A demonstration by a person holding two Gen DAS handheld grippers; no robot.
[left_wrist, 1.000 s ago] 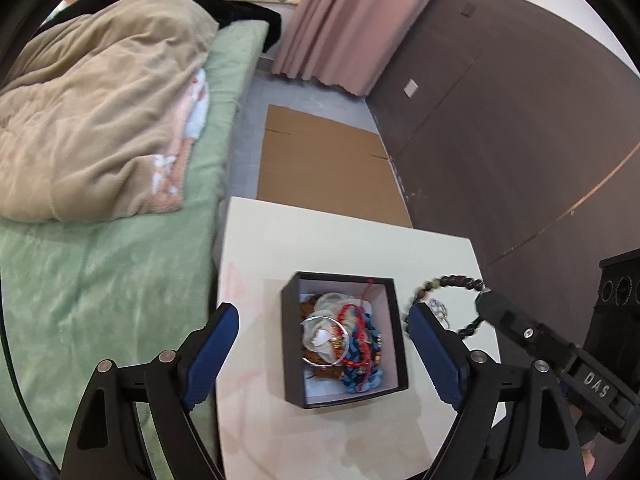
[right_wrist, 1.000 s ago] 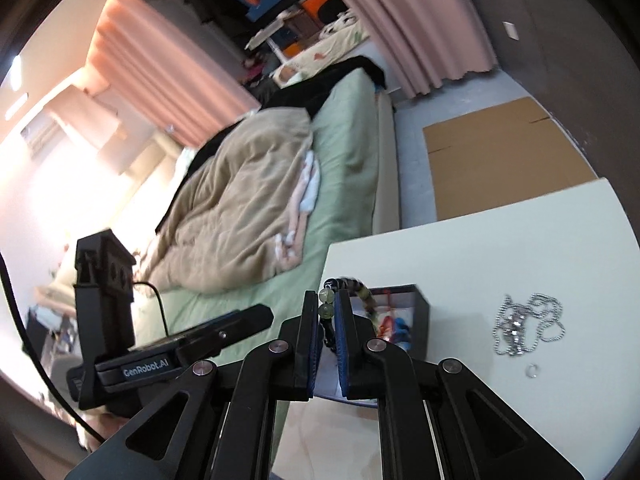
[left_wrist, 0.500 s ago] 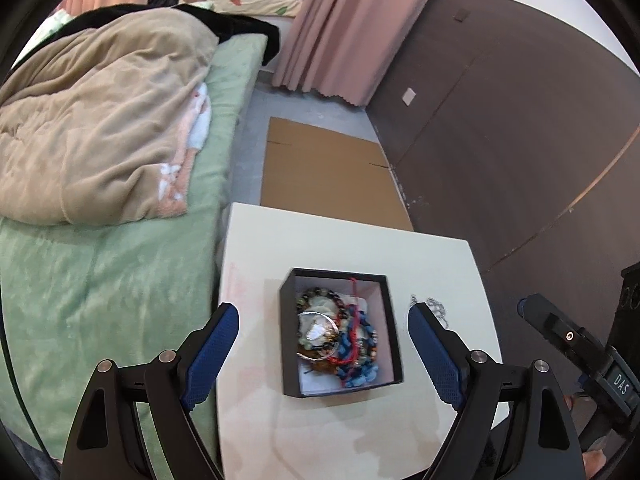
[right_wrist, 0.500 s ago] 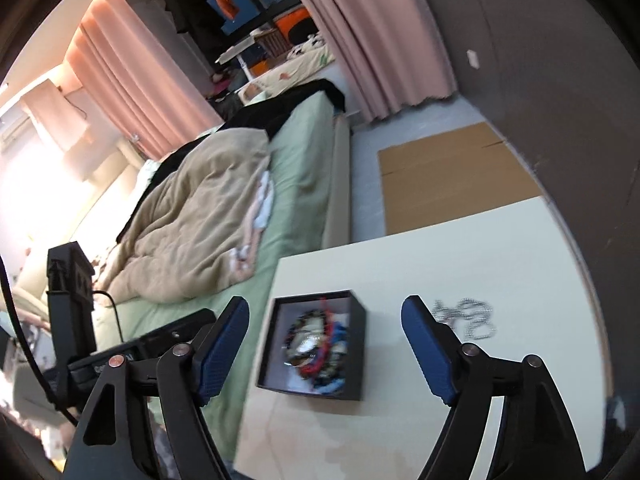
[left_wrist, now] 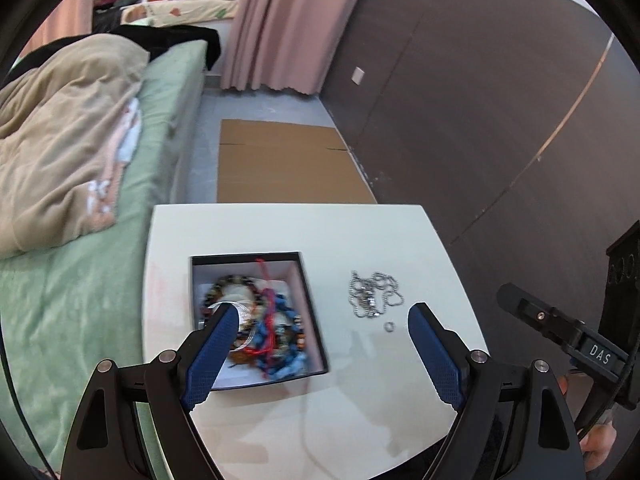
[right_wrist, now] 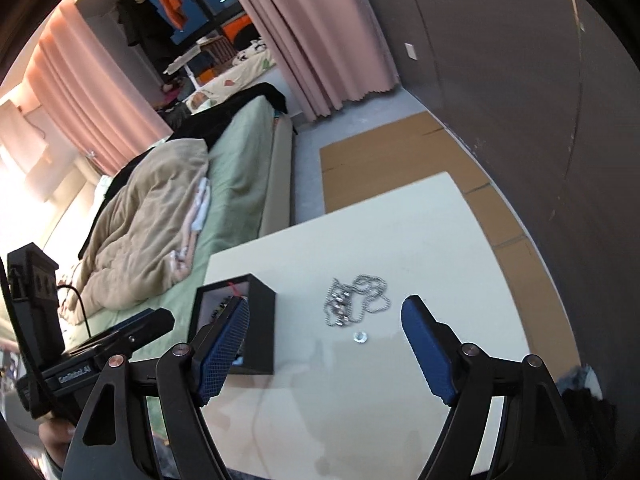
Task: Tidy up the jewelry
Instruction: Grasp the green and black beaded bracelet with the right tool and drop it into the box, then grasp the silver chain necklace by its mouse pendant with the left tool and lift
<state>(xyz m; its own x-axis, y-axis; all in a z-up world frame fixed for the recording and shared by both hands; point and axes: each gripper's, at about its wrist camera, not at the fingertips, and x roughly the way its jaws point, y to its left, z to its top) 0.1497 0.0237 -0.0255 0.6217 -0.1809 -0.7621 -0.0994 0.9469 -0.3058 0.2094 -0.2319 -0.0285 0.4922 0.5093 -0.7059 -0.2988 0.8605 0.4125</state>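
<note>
A black box (left_wrist: 310, 308) (right_wrist: 262, 320) with a white lining stands on the white table (left_wrist: 360, 236) (right_wrist: 420, 240). It holds several bracelets (left_wrist: 264, 320), among them dark beads, blue beads and red cord. To its right on the table lie a tangled silver chain (left_wrist: 372, 294) (right_wrist: 354, 300) and a small silver ring (left_wrist: 389, 326) (right_wrist: 361, 336). My left gripper (left_wrist: 322, 314) stands open above the box's right side, nothing between its fingers. My right gripper (right_wrist: 326, 308) is open too, above the chain and ring, holding nothing.
A bed with a green sheet (left_wrist: 80, 280) and a beige blanket (left_wrist: 60, 160) borders the table's left edge. Flat cardboard (left_wrist: 288, 168) lies on the floor beyond the table. A dark wall (left_wrist: 500, 120) runs along the right. Pink curtains (left_wrist: 288, 20) hang behind.
The right gripper was shut on a dark bead bracelet over the box; it opened, the bracelet now lies in the box, and it swung right over the chain. The left gripper shifted right.
</note>
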